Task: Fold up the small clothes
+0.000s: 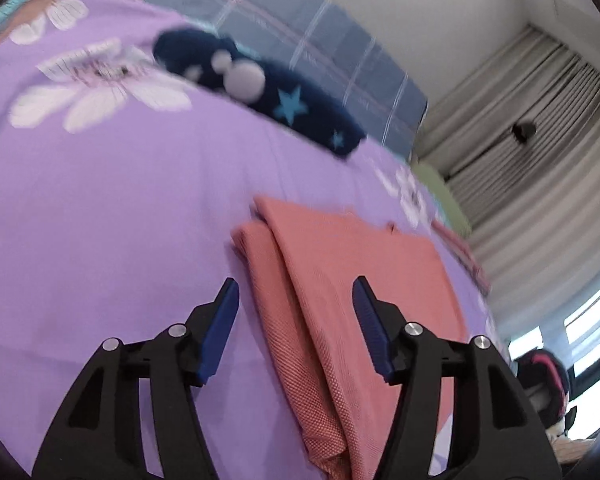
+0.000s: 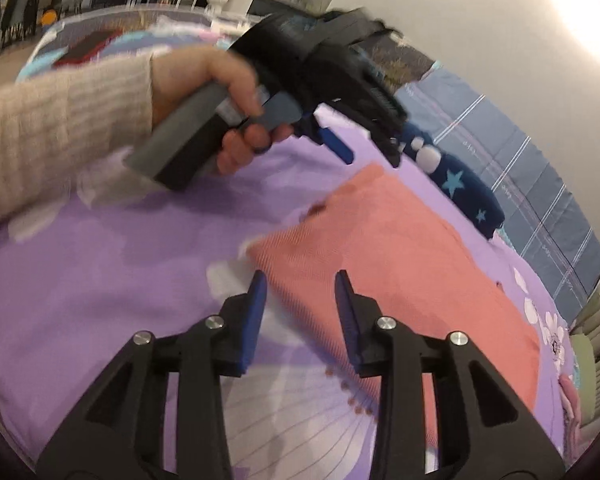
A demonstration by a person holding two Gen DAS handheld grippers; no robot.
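Both tongs, left (image 1: pixel 296 300) and right (image 2: pixel 300 292), spread just over the folded pink garment (image 1: pixel 340 264), unpinched.

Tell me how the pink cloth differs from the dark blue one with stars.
The pink garment is plain and lies flat, folded into neat layers, near both grippers. The navy garment carries light blue stars and white shapes, sits bunched in a long lump, and lies farther off, by the checked blue pillow. Both rest on the purple flowered bedsheet, and neither is gripped.
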